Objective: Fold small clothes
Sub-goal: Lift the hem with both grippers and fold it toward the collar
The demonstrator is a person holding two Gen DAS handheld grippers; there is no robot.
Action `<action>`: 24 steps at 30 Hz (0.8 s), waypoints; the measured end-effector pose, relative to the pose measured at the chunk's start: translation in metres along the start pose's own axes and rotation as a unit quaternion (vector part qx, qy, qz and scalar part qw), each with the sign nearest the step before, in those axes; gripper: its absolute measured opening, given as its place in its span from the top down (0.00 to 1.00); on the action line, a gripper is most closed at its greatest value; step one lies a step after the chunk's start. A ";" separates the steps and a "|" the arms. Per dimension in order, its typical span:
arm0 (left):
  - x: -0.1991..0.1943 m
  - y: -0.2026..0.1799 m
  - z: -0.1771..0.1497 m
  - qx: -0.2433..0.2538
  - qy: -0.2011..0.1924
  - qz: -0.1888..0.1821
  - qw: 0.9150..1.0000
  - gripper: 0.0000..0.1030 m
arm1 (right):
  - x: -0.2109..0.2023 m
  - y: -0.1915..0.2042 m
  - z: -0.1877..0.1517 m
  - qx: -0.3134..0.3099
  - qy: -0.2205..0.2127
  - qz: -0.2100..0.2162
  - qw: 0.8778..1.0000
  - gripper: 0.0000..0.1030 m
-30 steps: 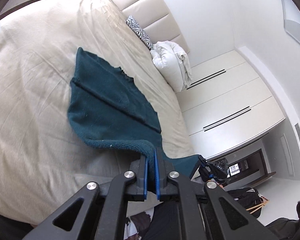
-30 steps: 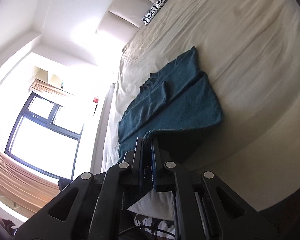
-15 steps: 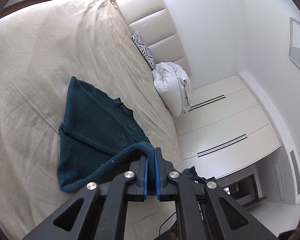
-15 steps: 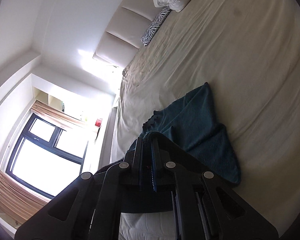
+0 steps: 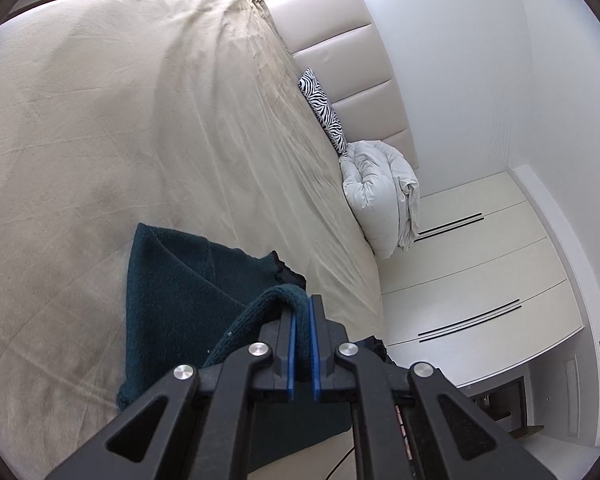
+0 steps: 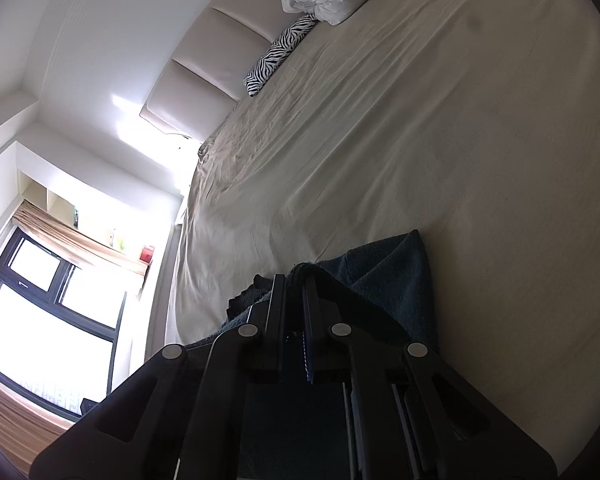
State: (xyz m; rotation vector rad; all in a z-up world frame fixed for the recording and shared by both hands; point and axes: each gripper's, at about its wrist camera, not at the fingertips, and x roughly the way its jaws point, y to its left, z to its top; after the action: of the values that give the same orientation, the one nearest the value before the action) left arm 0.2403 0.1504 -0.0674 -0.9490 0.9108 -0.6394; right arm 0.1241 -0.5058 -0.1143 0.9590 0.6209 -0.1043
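A dark teal knitted garment (image 5: 180, 300) lies partly folded on a beige bed sheet (image 5: 100, 120). My left gripper (image 5: 302, 308) is shut on its thick hem and holds that edge raised over the rest of the cloth. My right gripper (image 6: 296, 280) is shut on the other end of the same hem; the garment (image 6: 396, 276) shows under and to the right of its fingers. The near part of the garment is hidden under both grippers.
A zebra-print cushion (image 5: 324, 112) and a white bundled duvet (image 5: 380, 196) lie at the padded headboard (image 5: 352, 52). White wardrobe doors (image 5: 480, 272) stand beyond the bed's edge. A window (image 6: 40, 320) is at the far side in the right wrist view.
Both grippers have carried the held hem forward over the garment toward its neck end. The visible flat part of the garment has shrunk.
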 end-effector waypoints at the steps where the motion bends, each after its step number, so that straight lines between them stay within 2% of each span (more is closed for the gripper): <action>1: 0.008 0.003 0.006 -0.003 0.001 0.005 1.000 0.94 | 0.008 -0.002 0.002 0.002 0.001 -0.006 1.000 0.94; 7: 0.050 0.026 0.035 -0.014 0.010 0.035 0.999 0.94 | 0.066 -0.016 0.022 0.016 0.010 -0.046 0.999 0.94; 13: 0.079 0.057 0.045 -0.032 0.021 0.074 0.997 0.92 | 0.121 -0.037 0.032 0.023 0.026 -0.090 0.995 0.93; 15: 0.085 0.066 0.046 -0.045 0.025 0.075 0.996 0.83 | 0.135 -0.045 0.029 0.028 0.035 -0.104 0.994 0.92; 17: 0.084 0.069 0.042 -0.049 0.023 0.081 0.995 0.59 | 0.144 -0.049 0.026 0.026 0.036 -0.111 0.993 0.92; 18: 0.082 0.068 0.042 -0.049 0.020 0.083 0.995 0.53 | 0.146 -0.050 0.025 0.024 0.034 -0.113 0.993 0.92; 21: 0.072 0.066 0.040 -0.049 0.009 0.077 0.996 0.44 | 0.144 -0.048 0.025 0.024 0.033 -0.113 0.993 0.90; 22: 0.068 0.065 0.039 -0.050 0.004 0.077 0.996 0.39 | 0.141 -0.046 0.025 0.022 0.031 -0.112 0.993 0.87; 24: 0.059 0.062 0.037 -0.051 -0.004 0.075 0.996 0.38 | 0.132 -0.040 0.021 0.012 0.021 -0.117 0.993 0.79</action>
State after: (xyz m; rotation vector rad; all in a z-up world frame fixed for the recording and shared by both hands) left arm 0.3056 0.1460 -0.1337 -0.9620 1.0048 -0.4648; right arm 0.2282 -0.5220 -0.2061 0.9109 0.7699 -0.3008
